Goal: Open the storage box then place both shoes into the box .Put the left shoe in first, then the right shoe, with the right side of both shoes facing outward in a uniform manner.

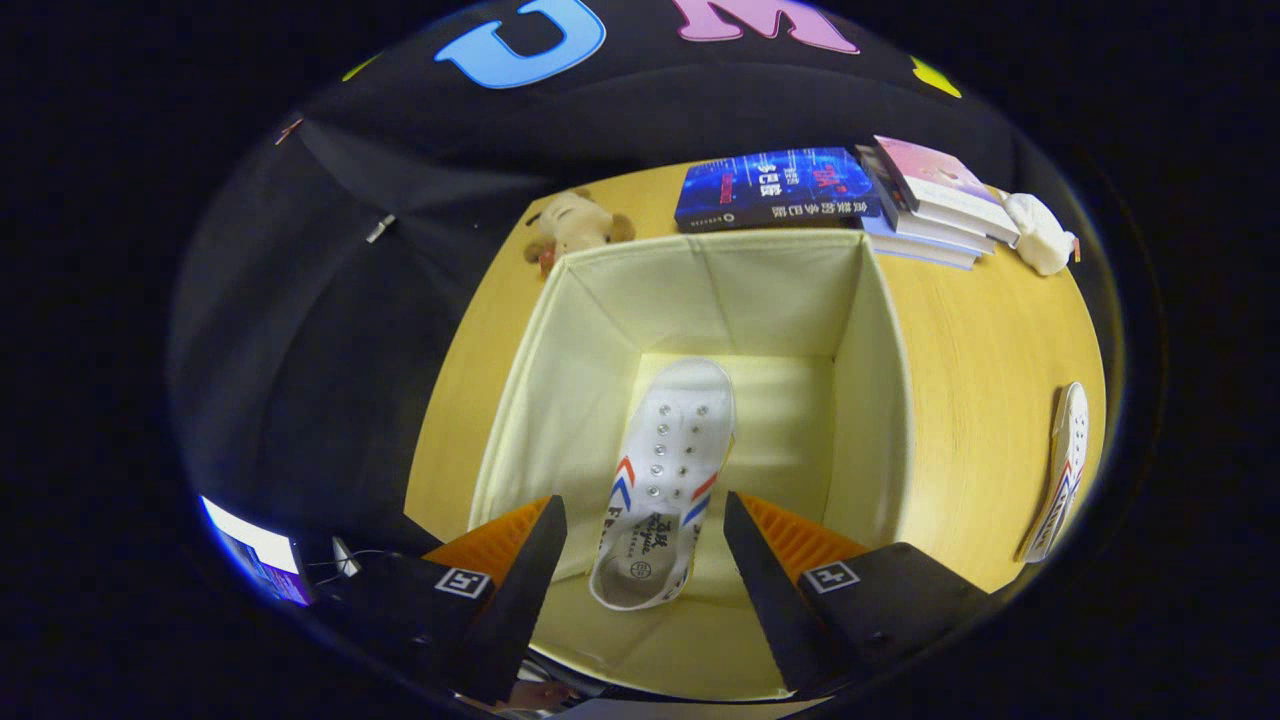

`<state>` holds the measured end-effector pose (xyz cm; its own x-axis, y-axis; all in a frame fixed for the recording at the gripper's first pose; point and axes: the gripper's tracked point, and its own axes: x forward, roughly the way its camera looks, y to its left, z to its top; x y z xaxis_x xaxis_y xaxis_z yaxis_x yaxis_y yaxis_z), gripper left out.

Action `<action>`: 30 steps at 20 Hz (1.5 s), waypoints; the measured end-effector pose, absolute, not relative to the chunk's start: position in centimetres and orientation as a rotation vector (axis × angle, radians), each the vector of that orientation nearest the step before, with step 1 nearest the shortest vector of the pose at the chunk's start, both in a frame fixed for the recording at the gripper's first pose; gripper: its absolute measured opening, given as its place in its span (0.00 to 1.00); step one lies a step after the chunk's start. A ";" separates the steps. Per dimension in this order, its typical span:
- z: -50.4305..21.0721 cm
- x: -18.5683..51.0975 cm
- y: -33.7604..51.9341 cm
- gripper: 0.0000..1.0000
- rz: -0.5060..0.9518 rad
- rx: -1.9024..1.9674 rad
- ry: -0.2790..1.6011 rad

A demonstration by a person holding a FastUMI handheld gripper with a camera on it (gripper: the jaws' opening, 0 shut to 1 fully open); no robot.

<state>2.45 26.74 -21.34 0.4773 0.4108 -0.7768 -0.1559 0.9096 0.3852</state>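
A lit screen (255,560) glows at the near left, off the edge of the wooden table (985,400), with a small pale gadget and its cable (345,560) just beside it. Farther back on the left, a tan stuffed dog (575,228) lies on the table against the far-left corner of the storage box (540,400). The cream fabric box stands open at the middle of the table, and a white shoe (665,470) with red and blue stripes rests on its floor, toe pointing to the far wall, heel nearest the camera. The gripper (645,545) hovers above the box's near rim with its fingers spread wide, one to each side of the shoe's heel and touching neither side. Behind the box, a dark blue book (775,188) lies flat; to its right sits a stack of books (935,205), with a white stuffed toy (1040,232) leaning at the stack's right end. At the table's right edge, well apart from the box, the second white shoe (1062,470) lies on its side.
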 end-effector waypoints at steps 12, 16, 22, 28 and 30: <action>-14.3 0.2 4.7 0.99 0.193 0.098 0.792; -16.5 -1.0 -3.0 0.99 0.121 0.055 0.823; -21.3 -1.7 -13.1 0.99 0.017 0.019 0.887; -27.4 -2.5 -18.3 0.99 0.007 -0.025 0.979; -29.6 -2.5 -19.2 0.99 0.009 -0.026 1.010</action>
